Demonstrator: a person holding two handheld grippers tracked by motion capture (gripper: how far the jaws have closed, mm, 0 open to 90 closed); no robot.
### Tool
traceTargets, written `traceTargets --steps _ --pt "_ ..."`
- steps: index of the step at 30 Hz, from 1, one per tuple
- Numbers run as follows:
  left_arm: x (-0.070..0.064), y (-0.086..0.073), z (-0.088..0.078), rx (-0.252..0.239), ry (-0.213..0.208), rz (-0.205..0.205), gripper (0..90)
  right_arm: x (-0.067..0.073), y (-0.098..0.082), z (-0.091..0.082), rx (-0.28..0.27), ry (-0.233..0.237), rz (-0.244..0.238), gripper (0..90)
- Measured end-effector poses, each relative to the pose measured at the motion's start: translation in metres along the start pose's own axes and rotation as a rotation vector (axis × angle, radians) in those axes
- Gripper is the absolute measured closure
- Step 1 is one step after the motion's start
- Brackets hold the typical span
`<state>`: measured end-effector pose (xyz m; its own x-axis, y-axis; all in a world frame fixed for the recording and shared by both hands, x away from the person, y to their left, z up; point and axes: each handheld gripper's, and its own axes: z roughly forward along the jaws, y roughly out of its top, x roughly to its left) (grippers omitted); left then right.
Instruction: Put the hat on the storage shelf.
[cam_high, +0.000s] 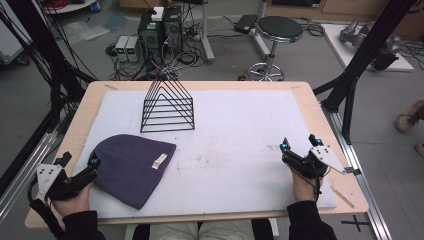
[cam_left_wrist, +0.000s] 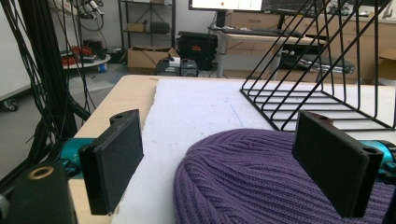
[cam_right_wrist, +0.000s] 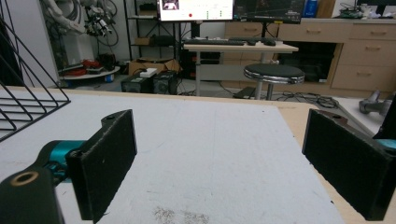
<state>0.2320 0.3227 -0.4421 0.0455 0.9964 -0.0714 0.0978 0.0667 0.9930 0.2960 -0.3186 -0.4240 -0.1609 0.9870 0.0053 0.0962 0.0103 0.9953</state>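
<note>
A purple knitted beanie (cam_high: 131, 168) with a small white label lies flat on the white foam mat (cam_high: 225, 125) at the near left. Behind it stands a black wire rack (cam_high: 167, 107) of triangular dividers. My left gripper (cam_high: 79, 160) rests at the table's near left corner, open, its right jaw over the beanie's (cam_left_wrist: 261, 177) edge without pressing on it. The rack (cam_left_wrist: 322, 88) rises beyond the hat in the left gripper view. My right gripper (cam_high: 299, 141) is held at the near right, open, with bare mat (cam_right_wrist: 210, 154) between its jaws.
The wooden table edge (cam_high: 320, 115) borders the mat on all sides. Black frame posts (cam_high: 360, 60) stand at the right and left. A stool (cam_high: 277, 30), computer cases and cables sit on the floor behind the table.
</note>
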Motion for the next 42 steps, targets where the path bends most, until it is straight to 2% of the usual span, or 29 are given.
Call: traceTargets --steps 13,16,19,25,29,32,42 --pt "-0.001 0.001 -0.001 -0.002 -0.01 -0.012 16.5 0.0 0.0 0.0 0.002 0.003 0.004 9.2" --pt "-0.002 0.004 -0.001 0.008 -0.009 -0.003 16.5 0.0 0.0 0.0 0.001 0.004 0.004 9.2" --pt "-0.003 0.007 -0.002 0.017 0.002 0.031 16.5 0.0 0.0 0.0 0.002 0.008 0.006 9.2" --pt "-0.002 0.011 -0.003 0.023 0.02 0.041 16.5 0.0 0.0 0.0 0.004 0.011 0.003 9.2" --pt "-0.001 0.012 -0.003 0.049 0.029 0.033 16.5 0.0 0.0 0.0 0.003 0.014 -0.003 9.2" --pt "-0.001 0.014 -0.002 0.094 0.05 0.037 16.6 0.0 0.0 0.0 0.003 0.016 -0.004 9.2" --pt "-0.006 0.021 0.001 0.178 0.071 0.072 17.0 0.0 -0.001 0.0 0.007 0.012 0.001 9.2"
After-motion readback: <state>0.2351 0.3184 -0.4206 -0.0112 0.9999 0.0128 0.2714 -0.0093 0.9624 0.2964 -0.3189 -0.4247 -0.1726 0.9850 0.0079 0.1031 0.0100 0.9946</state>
